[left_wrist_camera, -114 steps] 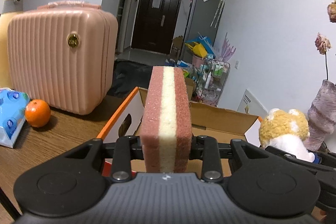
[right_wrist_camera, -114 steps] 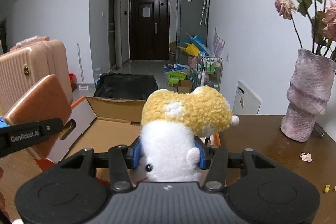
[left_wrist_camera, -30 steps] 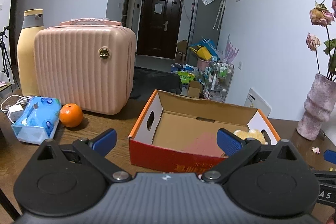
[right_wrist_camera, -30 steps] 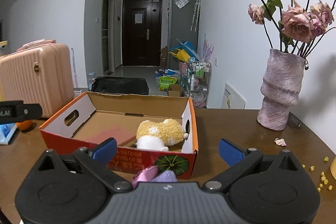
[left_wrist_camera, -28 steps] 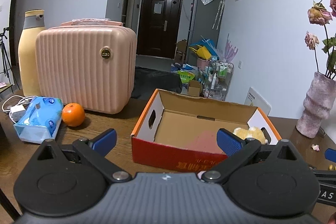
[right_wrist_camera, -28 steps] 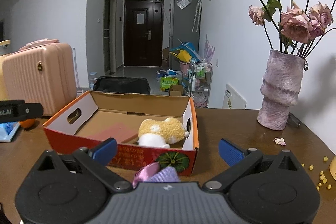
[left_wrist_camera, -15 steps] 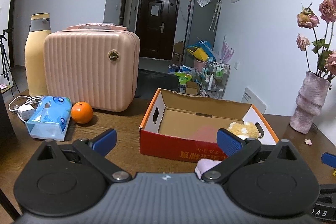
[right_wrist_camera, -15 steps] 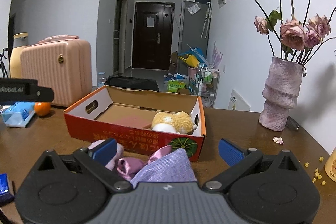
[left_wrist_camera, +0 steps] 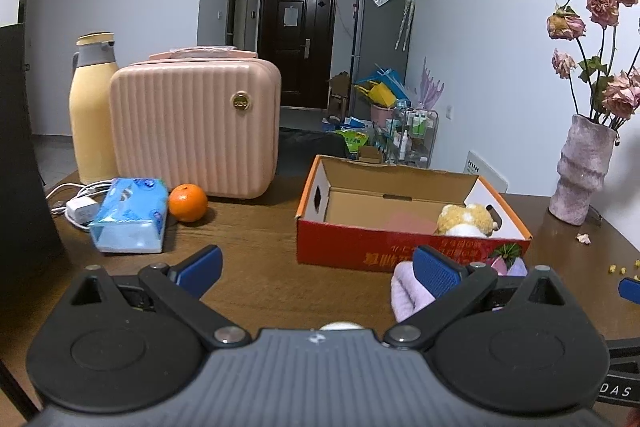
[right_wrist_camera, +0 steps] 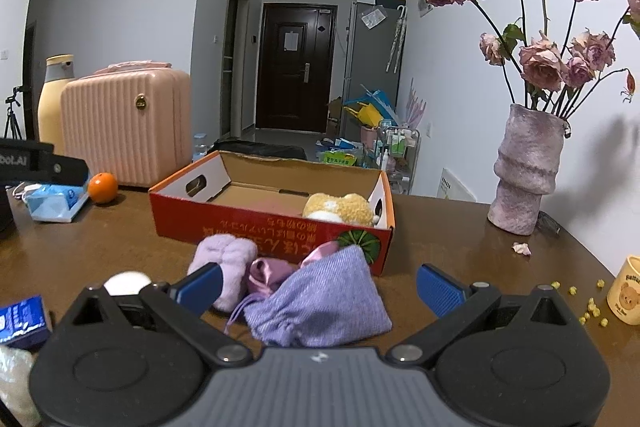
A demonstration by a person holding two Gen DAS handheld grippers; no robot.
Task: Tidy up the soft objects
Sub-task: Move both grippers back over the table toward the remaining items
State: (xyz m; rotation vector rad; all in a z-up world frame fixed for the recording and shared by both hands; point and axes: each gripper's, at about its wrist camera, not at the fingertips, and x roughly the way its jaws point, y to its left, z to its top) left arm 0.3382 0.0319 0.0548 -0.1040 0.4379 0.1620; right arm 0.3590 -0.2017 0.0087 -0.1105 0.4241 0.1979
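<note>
A dark wooden table (right_wrist_camera: pixel 100 239) fills the near room, and beyond it a hallway runs to a dark door (right_wrist_camera: pixel 296 67). On the left sit a pink ribbed case (left_wrist_camera: pixel 196 127), a yellow jug (left_wrist_camera: pixel 90 107), a tissue pack (left_wrist_camera: pixel 130 215) and an orange (left_wrist_camera: pixel 187 203); a vase (right_wrist_camera: pixel 528 171) of dried roses stands at the right.

The cardboard box (right_wrist_camera: pixel 224 223) sits mid-table holding a plush toy (right_wrist_camera: pixel 340 207) at its right end and a pink sponge (left_wrist_camera: pixel 408 223) beside it. Bare tabletop lies left of the box.

The left gripper (left_wrist_camera: pixel 316 263) and right gripper (right_wrist_camera: pixel 320 283) both hover wide apart, gripping nothing.

Only the right view shows the purple pouch (right_wrist_camera: pixel 324 299), satin cloth (right_wrist_camera: pixel 272 271) and fluffy lilac piece (right_wrist_camera: pixel 228 259) just before the box (the left view catches only a lilac corner), plus a bear cup (right_wrist_camera: pixel 626 295).
</note>
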